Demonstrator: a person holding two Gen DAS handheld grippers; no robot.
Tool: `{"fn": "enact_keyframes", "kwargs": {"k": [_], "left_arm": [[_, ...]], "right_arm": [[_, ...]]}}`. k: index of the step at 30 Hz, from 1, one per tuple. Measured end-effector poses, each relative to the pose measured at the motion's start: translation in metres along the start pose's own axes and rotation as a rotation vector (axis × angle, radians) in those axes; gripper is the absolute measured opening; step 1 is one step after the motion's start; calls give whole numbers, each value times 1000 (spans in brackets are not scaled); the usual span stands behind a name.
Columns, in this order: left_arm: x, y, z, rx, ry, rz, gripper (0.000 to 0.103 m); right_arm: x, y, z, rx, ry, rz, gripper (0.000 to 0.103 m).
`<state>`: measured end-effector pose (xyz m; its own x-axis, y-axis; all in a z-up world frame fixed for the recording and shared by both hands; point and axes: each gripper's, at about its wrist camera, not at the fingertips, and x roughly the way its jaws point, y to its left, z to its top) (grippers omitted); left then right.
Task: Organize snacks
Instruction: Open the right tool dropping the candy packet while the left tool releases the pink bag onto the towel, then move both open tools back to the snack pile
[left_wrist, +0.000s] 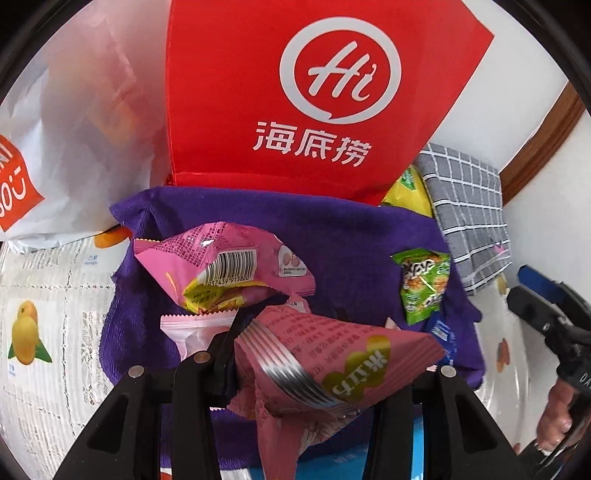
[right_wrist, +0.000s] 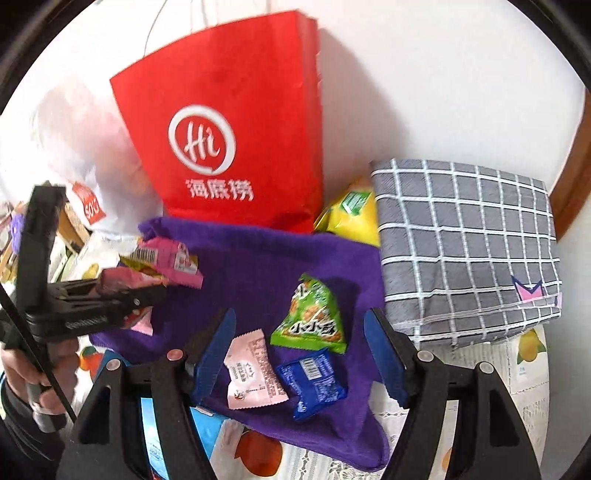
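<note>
Left hand-held gripper (left_wrist: 295, 354) clamped on a pink snack packet (left_wrist: 332, 365), glossy foil, crimped at the edge, puffed into a wedge shape and lifted off the cloth. Just ahead of it, a second pink packet (left_wrist: 225, 266) with a barcode, crinkled plastic, lying tilted on a purple towel (left_wrist: 354, 236), soft and nubbly, spread flat. Ahead and to the right, a small green packet (left_wrist: 424, 284), shiny and rumpled.

Right hand-held gripper (right_wrist: 299, 354) with blue ridged pads spread wide apart, hovering over the same purple towel (right_wrist: 258, 258). Between the fingers, a pale pink sachet (right_wrist: 255, 373) with zigzag ends beside a blue wrapped biscuit (right_wrist: 314, 384), touching or nearly so; just ahead, the green packet (right_wrist: 310, 317), triangular in outline. Off to the left, the other hand-held gripper (right_wrist: 110, 288) gripping pink wrapping.

Beyond the towel, a stiff red paper bag (right_wrist: 229, 122) standing upright, white "Hi" logo on its face. Left of that, a thin white plastic bag (right_wrist: 74, 140), slumped. Right of it, a yellow pouch (right_wrist: 351, 218) wedged against a grey checked fabric box (right_wrist: 465, 243), boxy, woven. Underneath, a surface (right_wrist: 524, 376) under a lacy white cover printed with fruit. White wall (right_wrist: 424, 74) behind, wooden trim (right_wrist: 576, 184) at far right
</note>
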<state>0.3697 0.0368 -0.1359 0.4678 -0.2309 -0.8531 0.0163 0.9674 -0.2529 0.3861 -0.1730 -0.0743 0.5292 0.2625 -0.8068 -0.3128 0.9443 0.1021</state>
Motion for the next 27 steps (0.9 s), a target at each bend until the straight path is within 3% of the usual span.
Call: {"fn": "enact_keyframes", "kwargs": {"k": [3, 5, 8, 17, 24, 27], "left_arm": [[3, 1, 1, -21, 14, -25, 50], [2, 2, 1, -33, 6, -33, 64], [-4, 4, 2, -48, -18, -37, 74], [-35, 10, -1, -89, -50, -108, 74], [-70, 13, -17, -77, -70, -105, 74], [-86, 13, -29, -64, -79, -67, 74]], "right_arm": [[3, -5, 0, 7, 8, -32, 72], [5, -7, 0, 15, 16, -21, 72], [7, -4, -1, 5, 16, -24, 72], [-1, 4, -1, -23, -11, -28, 72], [-32, 15, -6, -29, -77, -37, 72], [-48, 21, -23, -22, -113, -32, 72]]}}
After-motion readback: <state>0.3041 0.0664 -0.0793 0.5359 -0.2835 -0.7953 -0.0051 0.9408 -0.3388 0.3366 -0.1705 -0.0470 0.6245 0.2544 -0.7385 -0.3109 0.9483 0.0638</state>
